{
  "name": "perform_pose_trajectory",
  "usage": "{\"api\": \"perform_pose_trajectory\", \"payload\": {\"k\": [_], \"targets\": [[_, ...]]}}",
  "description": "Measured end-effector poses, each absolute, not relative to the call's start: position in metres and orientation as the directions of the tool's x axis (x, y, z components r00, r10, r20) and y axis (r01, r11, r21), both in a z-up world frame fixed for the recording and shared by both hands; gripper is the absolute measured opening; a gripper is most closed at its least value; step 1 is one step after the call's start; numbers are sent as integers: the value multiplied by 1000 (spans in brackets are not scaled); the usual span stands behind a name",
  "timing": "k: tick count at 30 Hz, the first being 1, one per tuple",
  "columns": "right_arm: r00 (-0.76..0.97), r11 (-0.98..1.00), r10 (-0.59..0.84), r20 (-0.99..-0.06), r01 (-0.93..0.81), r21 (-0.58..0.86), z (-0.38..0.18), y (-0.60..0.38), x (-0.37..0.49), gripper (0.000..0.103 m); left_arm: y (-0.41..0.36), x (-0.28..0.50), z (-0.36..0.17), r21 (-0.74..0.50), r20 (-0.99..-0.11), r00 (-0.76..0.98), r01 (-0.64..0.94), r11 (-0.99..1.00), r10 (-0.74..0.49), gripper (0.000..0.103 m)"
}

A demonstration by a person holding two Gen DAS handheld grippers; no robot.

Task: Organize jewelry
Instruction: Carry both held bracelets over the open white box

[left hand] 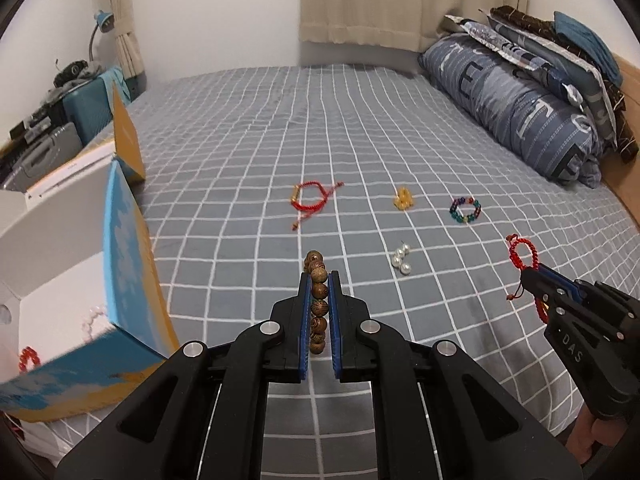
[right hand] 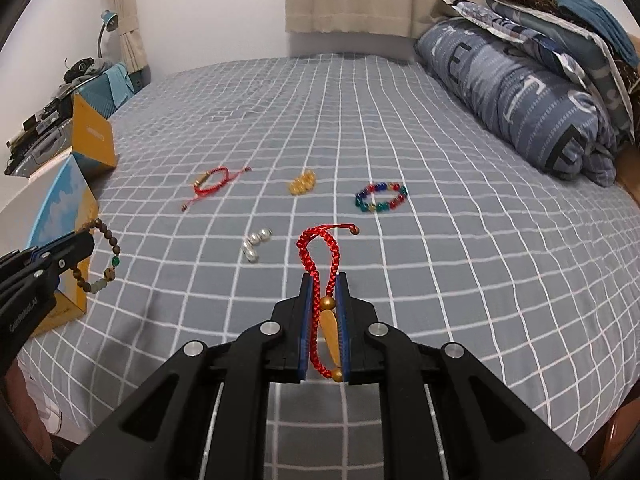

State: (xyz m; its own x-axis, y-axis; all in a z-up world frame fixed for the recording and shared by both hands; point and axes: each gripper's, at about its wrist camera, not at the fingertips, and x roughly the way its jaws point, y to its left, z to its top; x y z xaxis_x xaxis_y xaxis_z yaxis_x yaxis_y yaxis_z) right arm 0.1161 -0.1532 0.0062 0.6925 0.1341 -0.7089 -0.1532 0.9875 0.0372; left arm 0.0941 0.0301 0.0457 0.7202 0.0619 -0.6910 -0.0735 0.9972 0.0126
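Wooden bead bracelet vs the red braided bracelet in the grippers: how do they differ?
The wooden bead bracelet is a ring of brown beads with a green one; the red braided bracelet is knotted cord with gold beads. The first is in the left gripper, the second in the right gripper. Both are clamped and off the bed.

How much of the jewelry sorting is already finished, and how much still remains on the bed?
Done: the open box already holds a red bead bracelet and a pale one.
In hand: the left gripper is shut on the wooden bead bracelet; the right gripper is shut on the red braided bracelet.
Left on the bed: red cord bracelet, yellow beads, multicolour bracelet, pearls.
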Motion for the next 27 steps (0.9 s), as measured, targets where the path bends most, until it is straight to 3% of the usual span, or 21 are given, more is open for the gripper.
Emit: {"api": "perform_pose_trajectory", "payload": {"k": [6,14,27], "targets": [[683,985,155,-714,-158,64,16,-140,132,10,54,103,74,-4,-666,744,-87,996,62,8],[677,980,181,-713,-188,70,33,-102,154,10,99,98,101,31,-669,726,-185,982,158,8],[666,919,317,-676,-392,44,76,32,154,10,205,54,119,6,-668,693,-360,933,272,8]]}}
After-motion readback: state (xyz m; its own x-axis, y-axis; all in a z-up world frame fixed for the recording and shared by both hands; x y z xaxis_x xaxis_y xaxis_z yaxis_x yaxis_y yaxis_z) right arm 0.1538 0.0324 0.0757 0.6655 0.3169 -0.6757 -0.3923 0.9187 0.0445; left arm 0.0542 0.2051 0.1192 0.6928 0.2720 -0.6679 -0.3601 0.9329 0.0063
